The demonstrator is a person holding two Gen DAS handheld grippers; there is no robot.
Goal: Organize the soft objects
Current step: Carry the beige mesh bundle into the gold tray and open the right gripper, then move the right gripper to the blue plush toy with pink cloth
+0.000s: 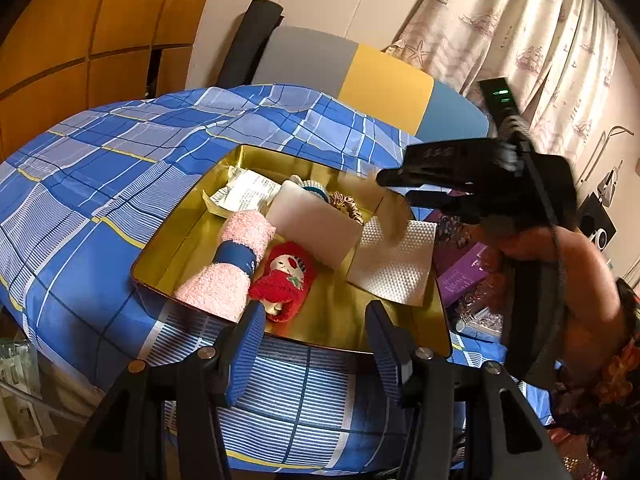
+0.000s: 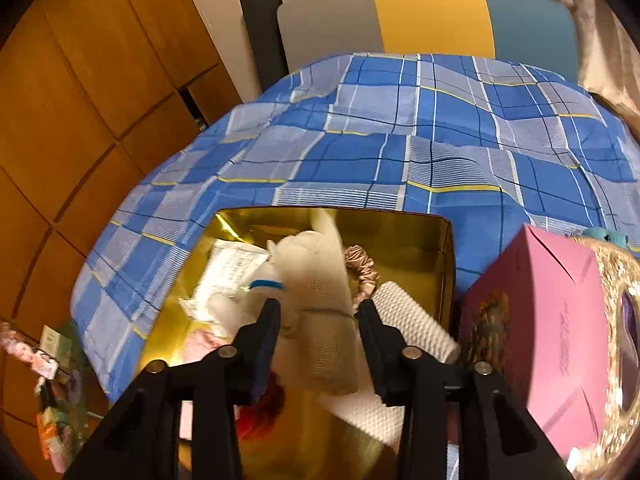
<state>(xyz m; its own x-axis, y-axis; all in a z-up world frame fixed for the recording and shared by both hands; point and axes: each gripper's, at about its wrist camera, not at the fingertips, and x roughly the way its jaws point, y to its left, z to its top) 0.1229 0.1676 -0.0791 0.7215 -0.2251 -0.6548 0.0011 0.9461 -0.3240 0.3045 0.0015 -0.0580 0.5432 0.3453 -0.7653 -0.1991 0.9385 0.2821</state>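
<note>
A gold tin box (image 1: 192, 236) lies open on the blue plaid bed. Inside are a pink fluffy sock roll with a blue band (image 1: 228, 264), a red doll-face sock (image 1: 284, 280), a pale folded cloth (image 1: 316, 224), a satin scrunchie (image 1: 350, 206) and a white dimpled pad (image 1: 394, 260). My left gripper (image 1: 316, 344) is open and empty at the box's near rim. My right gripper (image 2: 318, 336) is open above the box, with a blurred cream mesh cloth (image 2: 320, 312) between its fingers. The right gripper also shows in the left wrist view (image 1: 394, 190).
A pink box (image 2: 552, 320) and a glittery gold item (image 2: 616, 320) stand right of the tin (image 2: 400, 232). Purple packets (image 1: 460, 272) lie beside it. A grey, yellow and blue headboard (image 1: 360, 76) backs the bed. Wooden cupboards are at left, curtains at right.
</note>
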